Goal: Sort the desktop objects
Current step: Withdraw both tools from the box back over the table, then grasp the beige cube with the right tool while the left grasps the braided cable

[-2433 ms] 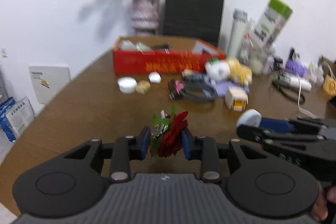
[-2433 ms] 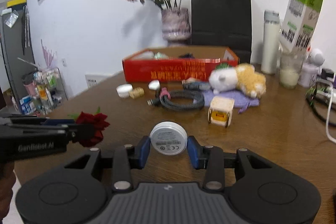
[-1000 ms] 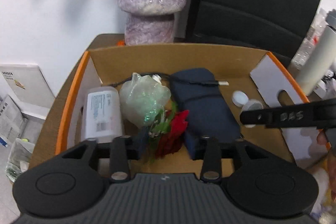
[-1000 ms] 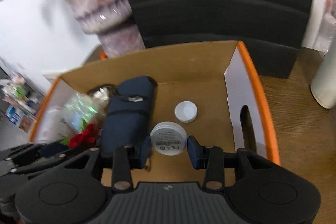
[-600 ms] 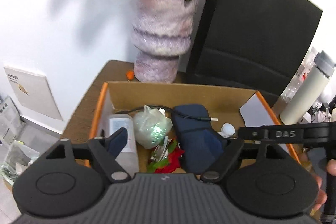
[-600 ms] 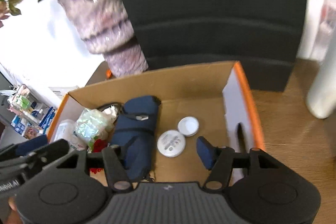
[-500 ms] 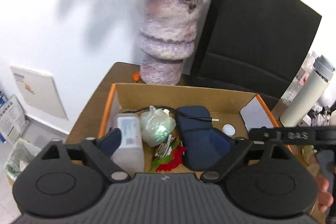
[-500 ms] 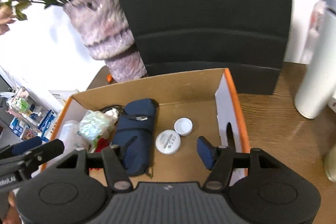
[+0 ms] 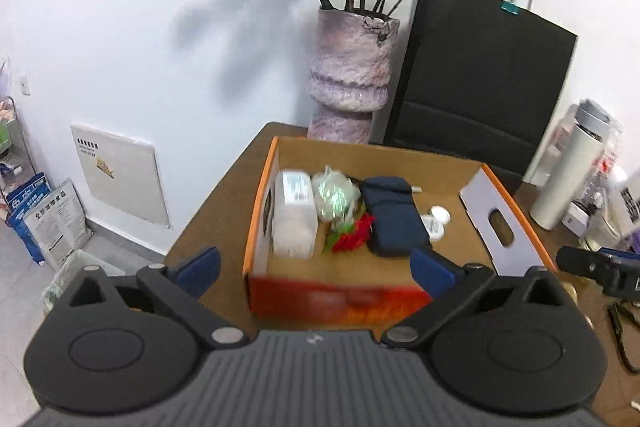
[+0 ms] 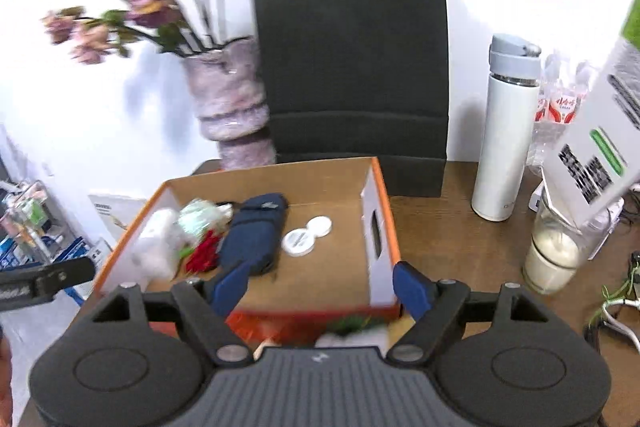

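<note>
An orange cardboard box (image 9: 256,227) (image 10: 384,223) stands on the brown table. Inside lie a red artificial rose (image 9: 354,237) (image 10: 202,253), a white round puck (image 9: 434,227) (image 10: 298,241), a small white lid (image 10: 319,225), a navy pouch (image 9: 390,217) (image 10: 254,235), a white bottle (image 9: 294,213) and a crumpled clear bag (image 9: 334,193). My left gripper (image 9: 316,269) is open and empty, pulled back above the box's near wall. My right gripper (image 10: 320,287) is open and empty, also above the near wall; its tip shows in the left wrist view (image 9: 596,265).
A purple vase of dried roses (image 9: 350,89) (image 10: 230,99) and a black paper bag (image 9: 480,83) (image 10: 354,67) stand behind the box. A white flask (image 10: 506,135), a glass jar (image 10: 554,255) and a tilted carton (image 10: 600,147) are on the right. The table edge runs along the left (image 9: 208,203).
Both grippers opened and let go inside the box: the rose from the left, the white puck from the right. Both then drew back and up away from the box.
</note>
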